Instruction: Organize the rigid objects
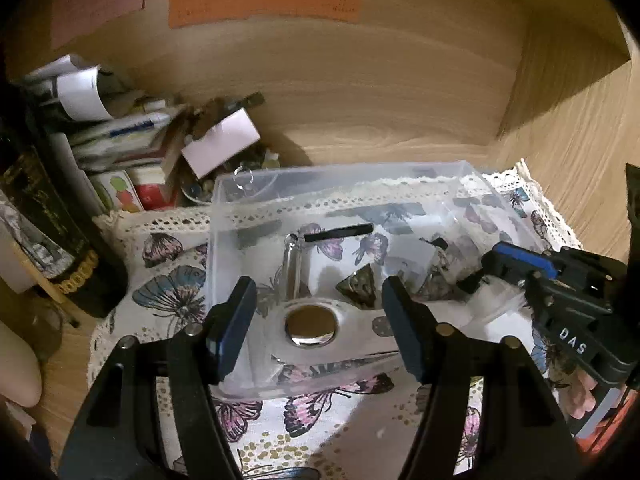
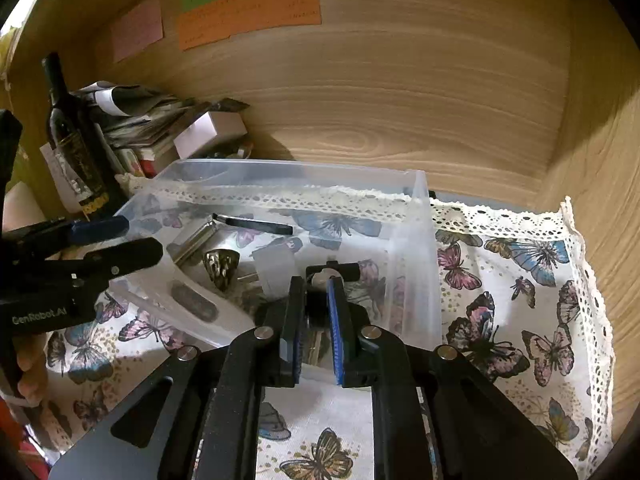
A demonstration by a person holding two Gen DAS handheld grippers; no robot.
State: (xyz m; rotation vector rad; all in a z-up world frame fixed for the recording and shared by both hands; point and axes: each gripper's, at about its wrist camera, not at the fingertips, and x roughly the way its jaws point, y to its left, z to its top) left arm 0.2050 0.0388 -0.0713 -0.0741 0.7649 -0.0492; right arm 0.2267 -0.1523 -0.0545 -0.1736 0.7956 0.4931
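A clear plastic box stands on a butterfly cloth. Inside lie a black stick, a clear glass tube, a metallic cone and small clear bags. A round metal disc shows at the box's near wall. My left gripper is open at the near wall, its fingers either side of the disc. My right gripper is shut on a small black piece over the box's right side.
A dark wine bottle stands at the left beside a pile of papers and small boxes. Wooden walls enclose the back and right. The butterfly cloth with a lace edge extends right of the box.
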